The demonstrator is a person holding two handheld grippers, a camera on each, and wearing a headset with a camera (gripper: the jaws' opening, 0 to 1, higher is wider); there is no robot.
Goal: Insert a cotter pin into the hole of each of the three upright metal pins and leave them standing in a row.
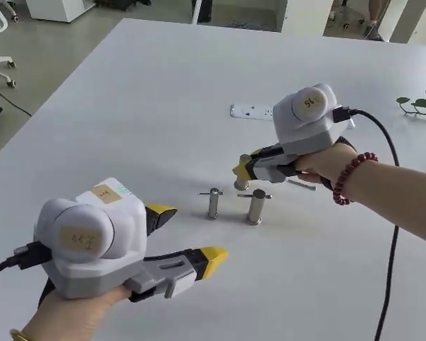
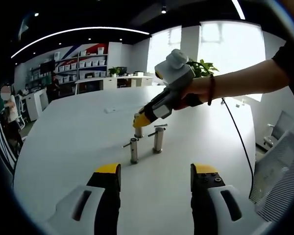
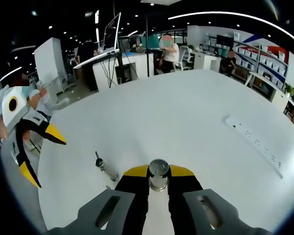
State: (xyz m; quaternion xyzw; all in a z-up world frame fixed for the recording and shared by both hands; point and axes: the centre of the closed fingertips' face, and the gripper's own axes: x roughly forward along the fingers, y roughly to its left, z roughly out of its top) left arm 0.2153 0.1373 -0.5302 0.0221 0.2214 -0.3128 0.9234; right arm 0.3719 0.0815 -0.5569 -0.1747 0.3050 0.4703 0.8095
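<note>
The white worktop [image 1: 128,106] is carrying everything. The left gripper [image 1: 187,234] is hovering at about seven o'clock in the head view, its jaws gaping wide and gripping nothing, apparently parked clear of the work. The right gripper [image 1: 243,170] is hanging at about two o'clock, its jaws pinching the held metal pin [image 3: 158,174] narrowly from both sides, probably to steady it upright while its hole is being filled. A power strip [image 1: 252,111] is lying at twelve o'clock, well apart. Near the held one, a first metal pin [image 1: 213,204] is standing at its eight o'clock and a second metal pin [image 1: 255,207] at its five o'clock, each carrying an inserted cotter pin [image 1: 207,192] across its top. A loose cotter pin [image 1: 302,185] is lying just beside the right hand, likely kept close for the last hole
</note>
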